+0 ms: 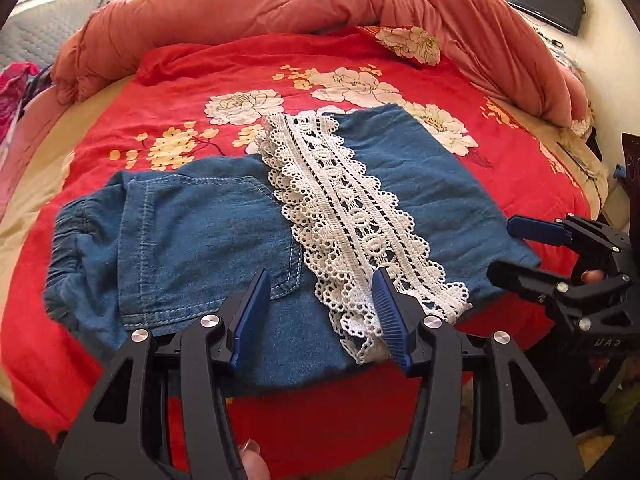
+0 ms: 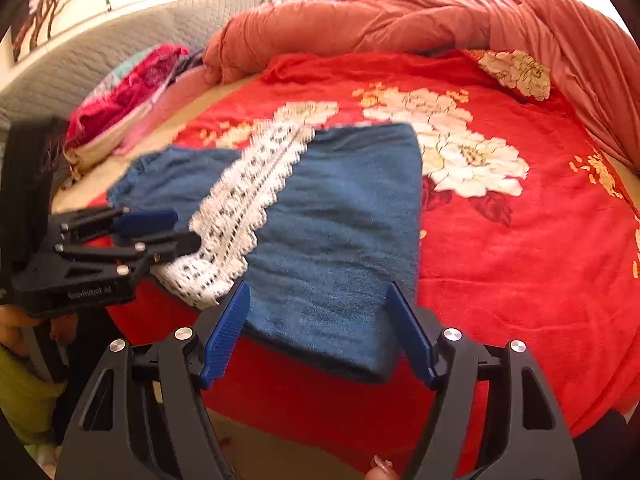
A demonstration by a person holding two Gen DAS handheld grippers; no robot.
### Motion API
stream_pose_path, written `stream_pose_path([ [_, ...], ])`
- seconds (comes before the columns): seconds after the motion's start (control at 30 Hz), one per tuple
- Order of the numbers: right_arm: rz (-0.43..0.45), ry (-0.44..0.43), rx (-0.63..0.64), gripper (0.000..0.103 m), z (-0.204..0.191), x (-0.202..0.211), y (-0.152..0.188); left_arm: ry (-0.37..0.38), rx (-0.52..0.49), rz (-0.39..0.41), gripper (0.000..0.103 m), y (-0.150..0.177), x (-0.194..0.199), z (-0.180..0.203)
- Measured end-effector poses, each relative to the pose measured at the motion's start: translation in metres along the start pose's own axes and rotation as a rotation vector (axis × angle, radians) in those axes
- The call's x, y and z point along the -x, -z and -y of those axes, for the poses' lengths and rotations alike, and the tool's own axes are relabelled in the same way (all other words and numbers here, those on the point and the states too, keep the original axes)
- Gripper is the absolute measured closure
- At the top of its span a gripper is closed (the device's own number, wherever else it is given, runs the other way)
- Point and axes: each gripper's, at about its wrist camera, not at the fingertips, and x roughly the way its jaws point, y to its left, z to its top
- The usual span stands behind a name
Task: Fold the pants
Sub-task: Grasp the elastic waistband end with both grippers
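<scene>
Left wrist view: denim pants point(image 1: 224, 236) are lying folded on a red floral blanket point(image 1: 360, 60), a white lace trim point(image 1: 352, 224) running diagonally across the top layer. The left gripper point(image 1: 320, 316) is hovering over the near edge of the pants, jaws standing apart, nothing clamped. The right gripper point(image 1: 508, 248) is showing at the right edge of the garment, jaws parted. A rust-coloured quilt point(image 1: 280, 4) is bunching along the far side.

Right wrist view: the right gripper is hanging above the near corner of the pants, jaws spread, gripping nothing. The left gripper is sitting by the lace, jaws apart.
</scene>
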Motion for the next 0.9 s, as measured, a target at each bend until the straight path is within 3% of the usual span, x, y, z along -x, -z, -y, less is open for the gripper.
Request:
stream_pose_path([
  [0.13,0.032,0.001,-0.027,0.034,0.004,0.013,-0.004,0.003,0.028,0.006,0.052,0.003,0.012,0.0],
  [0.2,0.045,0.003,-0.036,0.022,0.004,0.018,-0.005,-0.001,0.035,0.016,0.049,0.004,0.02,-0.001],
  [0.57,0.095,0.018,-0.038,0.009,-0.009,0.037,-0.017,-0.03,0.072,0.089,0.016,0.009,0.056,-0.018],
  [0.9,0.102,0.008,-0.001,0.005,-0.034,0.033,-0.044,-0.055,0.183,0.098,0.014,0.022,0.065,-0.061],
])
